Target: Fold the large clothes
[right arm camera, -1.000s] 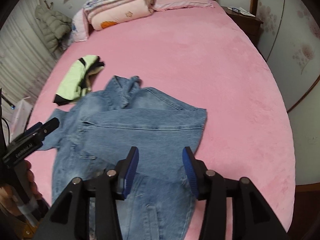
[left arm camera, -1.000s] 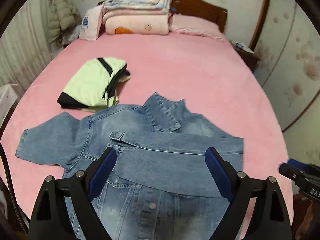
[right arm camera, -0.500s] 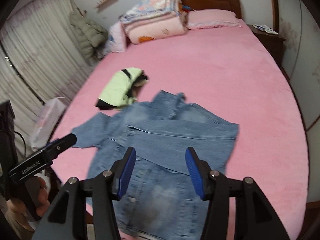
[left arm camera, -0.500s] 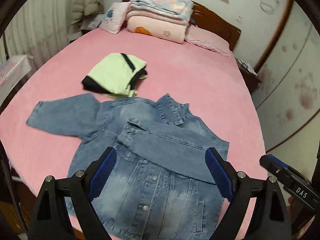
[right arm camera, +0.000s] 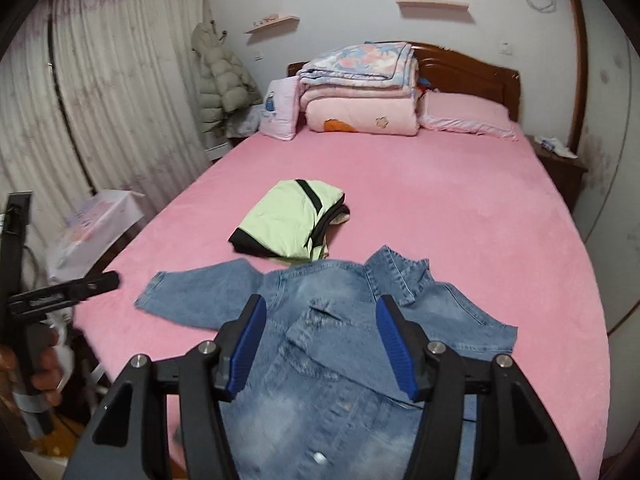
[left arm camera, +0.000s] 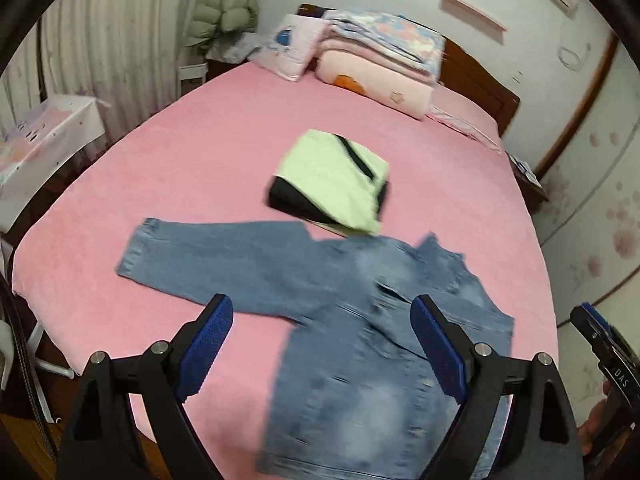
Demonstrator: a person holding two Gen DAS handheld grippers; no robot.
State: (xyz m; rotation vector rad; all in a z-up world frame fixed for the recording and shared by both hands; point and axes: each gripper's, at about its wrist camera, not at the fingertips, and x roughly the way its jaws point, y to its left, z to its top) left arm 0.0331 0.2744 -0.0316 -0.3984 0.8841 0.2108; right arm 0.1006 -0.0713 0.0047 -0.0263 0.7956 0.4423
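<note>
A blue denim jacket [left arm camera: 376, 352] lies face up at the near edge of the pink bed [left arm camera: 208, 148]. Its right sleeve is folded across the chest; its left sleeve [left arm camera: 208, 256] stretches out flat to the left. The jacket also shows in the right wrist view [right arm camera: 360, 360], with the spread sleeve [right arm camera: 200, 292]. My left gripper [left arm camera: 320, 344] is open and empty, above the jacket's left shoulder. My right gripper [right arm camera: 320, 344] is open and empty, above the chest. Neither touches the cloth.
A folded green-and-black garment [left arm camera: 332, 180] lies just beyond the jacket, also in the right wrist view [right arm camera: 288, 220]. Folded quilts [right arm camera: 360, 96] and pillows sit at the headboard. A small covered table [right arm camera: 96, 220] stands left of the bed, a nightstand [right arm camera: 560, 160] at right.
Both grippers have pulled up and back from the jacket, and the left one has swung left towards the spread sleeve. The jacket has not moved. The left stays wide open; the right opened slightly wider.
</note>
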